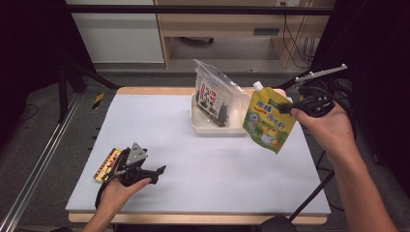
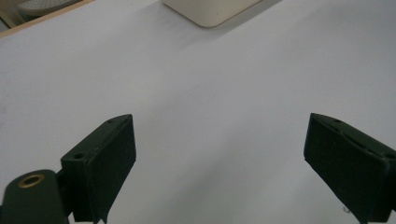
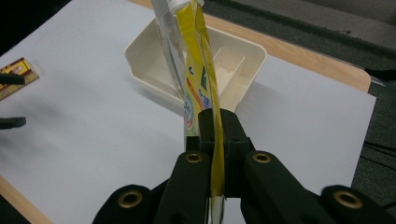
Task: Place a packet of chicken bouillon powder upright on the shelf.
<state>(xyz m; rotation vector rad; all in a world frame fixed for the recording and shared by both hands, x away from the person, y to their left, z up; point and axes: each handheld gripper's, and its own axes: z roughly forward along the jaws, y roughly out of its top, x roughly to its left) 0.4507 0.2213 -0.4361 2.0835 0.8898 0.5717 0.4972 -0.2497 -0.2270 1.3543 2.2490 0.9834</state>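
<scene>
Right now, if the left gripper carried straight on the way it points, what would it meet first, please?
Likely nothing at first: the left gripper, open, faces bare white table mat. Farther on stands the cream tray, which seems the first thing in line, though depth is hard to judge.

High view looking down over the white rectangular table mat (image 1: 203, 164), both gripper views near it, sharing the shallow cream plastic tray (image 3: 154, 70).

The tray (image 2: 210, 11) is cut off by the top edge.
</scene>
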